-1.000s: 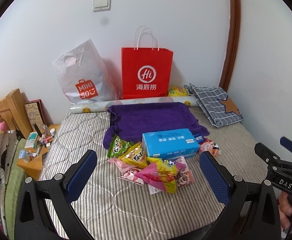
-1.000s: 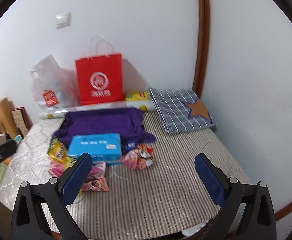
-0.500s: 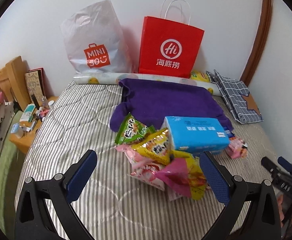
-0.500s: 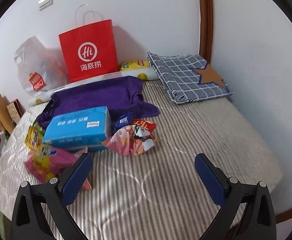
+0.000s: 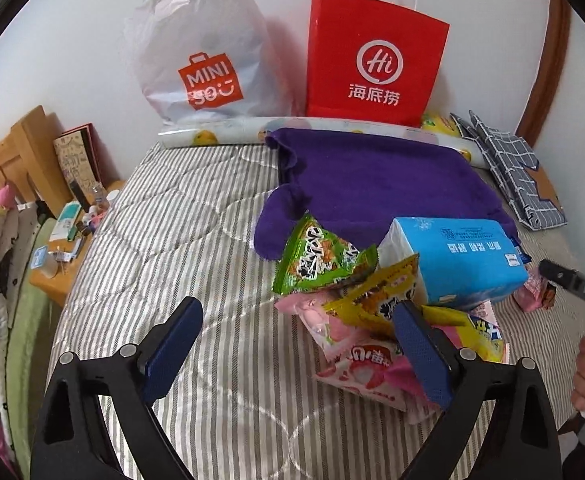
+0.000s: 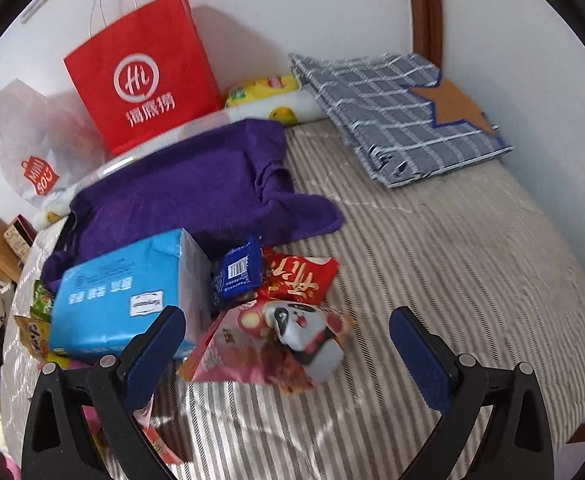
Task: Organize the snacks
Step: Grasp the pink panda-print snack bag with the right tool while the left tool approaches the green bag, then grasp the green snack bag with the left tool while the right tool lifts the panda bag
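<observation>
Left wrist view: a striped mattress (image 5: 196, 216) meets a white wall; a red paper bag (image 5: 376, 56) and a white plastic bag (image 5: 200, 48) stand at its far edge, contents hidden. The left gripper (image 5: 298, 334) hangs jaws apart, empty, beside the snack packets (image 5: 356, 320) and blue tissue pack (image 5: 460, 260).

Right wrist view: the right gripper (image 6: 288, 344) gapes empty over a pink panda packet (image 6: 276, 344); a purple cloth (image 6: 180, 196) lies behind, with a folded checked cloth (image 6: 392, 112) at the far right corner.
</observation>
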